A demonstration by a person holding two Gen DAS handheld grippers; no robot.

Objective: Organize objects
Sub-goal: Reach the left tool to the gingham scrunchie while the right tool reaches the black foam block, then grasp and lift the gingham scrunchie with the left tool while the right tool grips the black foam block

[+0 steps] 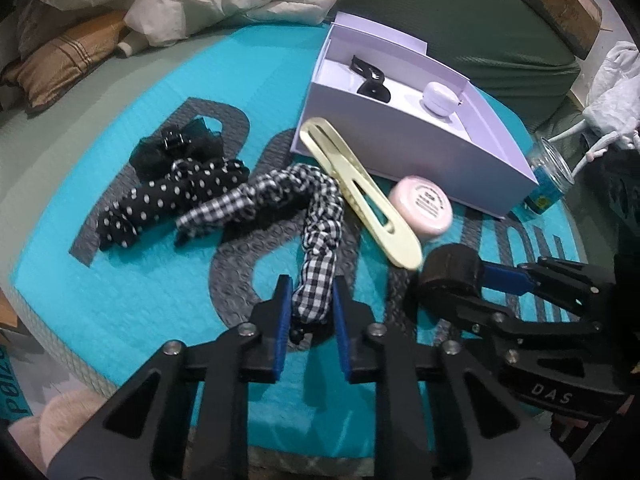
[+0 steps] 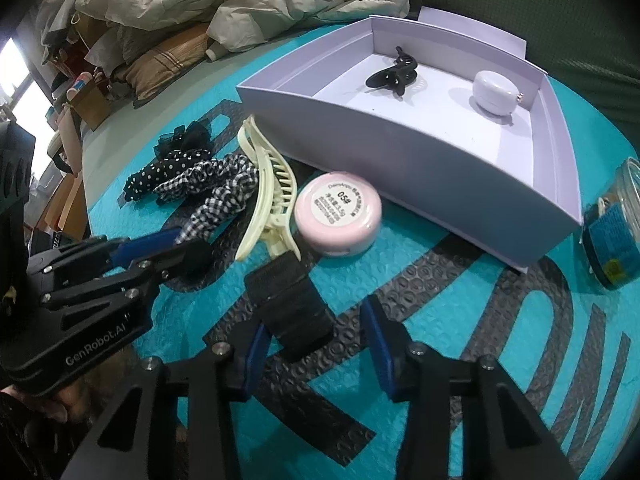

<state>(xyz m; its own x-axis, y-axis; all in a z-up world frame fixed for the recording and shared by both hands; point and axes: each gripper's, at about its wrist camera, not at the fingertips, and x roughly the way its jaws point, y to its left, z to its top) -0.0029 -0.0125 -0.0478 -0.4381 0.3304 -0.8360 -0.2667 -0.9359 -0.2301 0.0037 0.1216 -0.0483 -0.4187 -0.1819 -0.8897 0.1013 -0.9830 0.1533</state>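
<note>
The left gripper [image 1: 309, 312] is clenched on the near end of the black-and-white gingham fabric scrunchie [image 1: 280, 200], its blue pads pinching the cloth from both sides; a grip at that loose tail would let the rest trail free when lifted. The right gripper [image 2: 316, 336] straddles a black ribbed cylindrical roll [image 2: 290, 300]: its left pad touches the roll, while a gap shows at the right pad, so it does not yet grasp it.

From the left gripper, the scrunchie runs toward eleven o'clock, where it touches a black polka-dot scrunchie [image 1: 168, 200] and, beyond that, a black lace bow clip [image 1: 176, 146]. At one o'clock a pale yellow plastic claw clip [image 1: 360, 196] lies against the gingham cloth and may be dragged along. Just beside it sits a round pink compact [image 1: 422, 212].

The open lilac cardboard box [image 1: 420, 152], likely the destination, already holds a black claw clip [image 1: 370, 78] and a small white round case [image 1: 438, 98]. At three o'clock of the box stands a glass jar with a blue label [image 1: 550, 184], clear of the route.
</note>
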